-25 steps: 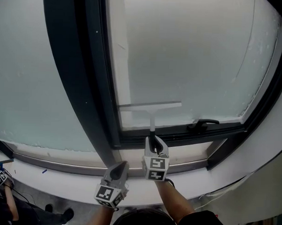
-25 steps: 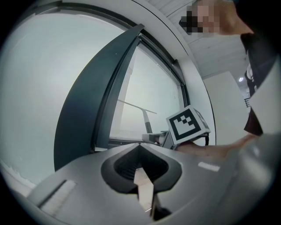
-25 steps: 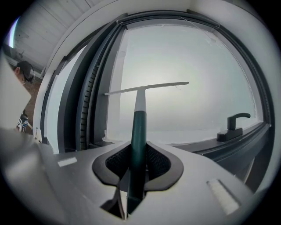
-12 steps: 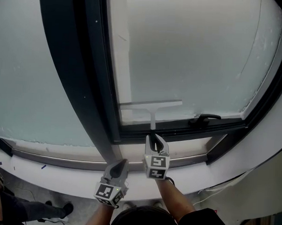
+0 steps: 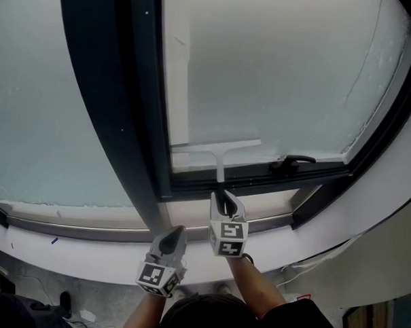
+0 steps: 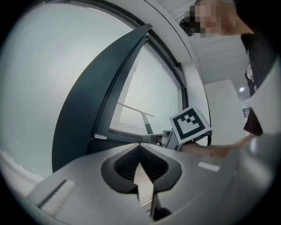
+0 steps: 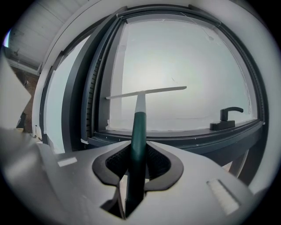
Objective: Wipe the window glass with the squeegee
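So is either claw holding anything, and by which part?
The right gripper clamps the squeegee by its dark green handle; the left gripper, shut, holds nothing.

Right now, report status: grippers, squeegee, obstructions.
Right gripper shut on squeegee handle. Left gripper shut, empty, low. Squeegee blade low on the glass. Window handle just right of blade.

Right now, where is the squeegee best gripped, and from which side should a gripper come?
Grip the squeegee by its dark green handle, from below: the blade lies crosswise on the glass at the far end, and the handle points down. The right gripper is shut on it there.
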`<state>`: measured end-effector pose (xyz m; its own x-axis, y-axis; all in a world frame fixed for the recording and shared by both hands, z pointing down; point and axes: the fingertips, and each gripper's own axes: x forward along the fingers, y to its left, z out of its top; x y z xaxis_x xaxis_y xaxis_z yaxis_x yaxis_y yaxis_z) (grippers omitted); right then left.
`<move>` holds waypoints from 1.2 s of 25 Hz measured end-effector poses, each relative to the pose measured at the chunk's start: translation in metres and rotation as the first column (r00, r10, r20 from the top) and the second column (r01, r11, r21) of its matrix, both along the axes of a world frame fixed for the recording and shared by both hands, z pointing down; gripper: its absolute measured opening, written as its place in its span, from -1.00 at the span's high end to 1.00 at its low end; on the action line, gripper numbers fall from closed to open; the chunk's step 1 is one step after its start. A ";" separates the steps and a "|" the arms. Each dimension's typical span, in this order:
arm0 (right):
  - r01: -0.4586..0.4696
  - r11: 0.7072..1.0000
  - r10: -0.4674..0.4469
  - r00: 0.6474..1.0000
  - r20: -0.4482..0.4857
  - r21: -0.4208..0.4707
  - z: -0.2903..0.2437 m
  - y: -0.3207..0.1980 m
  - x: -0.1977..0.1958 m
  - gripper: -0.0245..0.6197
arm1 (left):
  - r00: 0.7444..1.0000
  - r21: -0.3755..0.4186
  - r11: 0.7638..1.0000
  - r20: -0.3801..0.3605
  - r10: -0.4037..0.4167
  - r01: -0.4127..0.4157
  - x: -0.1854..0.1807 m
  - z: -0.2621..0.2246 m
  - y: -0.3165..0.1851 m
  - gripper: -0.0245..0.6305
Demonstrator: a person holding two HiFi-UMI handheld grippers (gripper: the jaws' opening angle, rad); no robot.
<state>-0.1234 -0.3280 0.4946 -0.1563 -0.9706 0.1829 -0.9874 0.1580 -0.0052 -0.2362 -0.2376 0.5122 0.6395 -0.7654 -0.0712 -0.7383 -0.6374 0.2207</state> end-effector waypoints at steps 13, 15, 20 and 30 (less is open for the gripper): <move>0.004 0.996 0.001 0.998 0.062 -0.091 0.017 0.018 0.000 0.66 | 0.995 -0.057 0.995 -0.058 0.083 -0.086 0.003 0.023 0.019 0.93; -0.006 0.996 0.011 0.998 0.055 -0.092 0.017 0.019 0.002 0.66 | 0.996 -0.065 0.995 -0.054 0.071 -0.075 -0.001 0.028 0.022 0.93; 0.038 0.993 -0.029 0.996 0.090 -0.108 0.027 0.022 -0.003 0.66 | 1.000 -0.041 0.999 -0.020 0.010 -0.010 -0.003 0.020 0.035 0.93; 0.207 0.978 -0.203 0.967 0.152 -0.014 -0.004 0.047 0.012 0.66 | 0.983 0.067 0.995 0.162 -0.085 0.075 0.021 -0.007 0.048 0.93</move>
<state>-0.1110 -0.2814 0.4901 -0.3791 -0.9094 0.1709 -0.9217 0.3547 -0.1570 -0.2148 -0.1898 0.5049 0.5835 -0.8119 -0.0181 -0.8102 -0.5835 0.0553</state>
